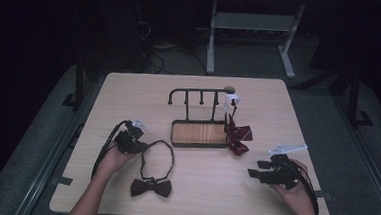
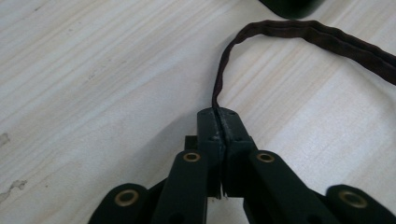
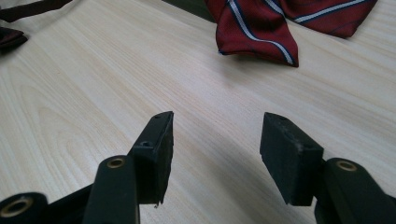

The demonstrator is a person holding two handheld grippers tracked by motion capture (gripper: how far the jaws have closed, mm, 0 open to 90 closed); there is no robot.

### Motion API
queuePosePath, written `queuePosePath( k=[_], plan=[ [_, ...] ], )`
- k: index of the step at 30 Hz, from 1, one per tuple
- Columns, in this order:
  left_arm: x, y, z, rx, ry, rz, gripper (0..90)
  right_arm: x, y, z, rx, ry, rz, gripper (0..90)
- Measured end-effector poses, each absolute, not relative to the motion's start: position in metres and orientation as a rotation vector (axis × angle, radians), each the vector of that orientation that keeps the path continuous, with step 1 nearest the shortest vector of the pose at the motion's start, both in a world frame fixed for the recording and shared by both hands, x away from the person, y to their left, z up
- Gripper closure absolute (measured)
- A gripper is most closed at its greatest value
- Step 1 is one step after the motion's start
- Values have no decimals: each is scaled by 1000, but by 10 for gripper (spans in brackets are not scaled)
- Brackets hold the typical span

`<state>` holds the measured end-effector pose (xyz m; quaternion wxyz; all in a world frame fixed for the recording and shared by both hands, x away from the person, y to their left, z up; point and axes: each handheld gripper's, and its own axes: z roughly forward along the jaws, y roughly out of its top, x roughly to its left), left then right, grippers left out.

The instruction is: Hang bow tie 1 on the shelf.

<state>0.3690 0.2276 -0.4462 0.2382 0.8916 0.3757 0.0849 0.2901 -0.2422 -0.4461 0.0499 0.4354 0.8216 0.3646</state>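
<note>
On the near left of the wooden table (image 1: 129, 89), the dark brown bow tie (image 1: 151, 188) lies flat, its thin neck strap (image 1: 168, 153) looping away toward the far side. Your left gripper (image 1: 143, 147) has its jaws pressed together on the left side of that strap loop; in the left gripper view the strap (image 2: 280, 32) rises straight out from between the pads. Beyond the loop stands a black rack with a wooden base tray (image 1: 199, 133). A red striped bow tie (image 1: 238, 135) hangs off its right end onto the table. On the near right, your right gripper (image 1: 252, 174) holds nothing, jaws wide apart above bare wood.
</note>
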Motion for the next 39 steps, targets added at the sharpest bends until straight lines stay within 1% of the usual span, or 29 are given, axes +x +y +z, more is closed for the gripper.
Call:
queuePosePath(
  k=[4,11,20,34,39],
  plan=[
    [367,229,-441,2439,1002,224,895,290,-242,-447,1325,2503,1114,442],
    [356,231,-428,2364,957,189,896,291,-241,-448,1336,2508,1122,441],
    [347,231,-402,2388,878,216,895,292,-242,-449,1351,2507,1132,441],
    [338,229,-379,2421,794,251,895,293,-245,-450,1355,2501,1121,441],
    [334,231,-373,2419,789,262,895,293,-246,-450,1359,2493,1124,443]
  ],
)
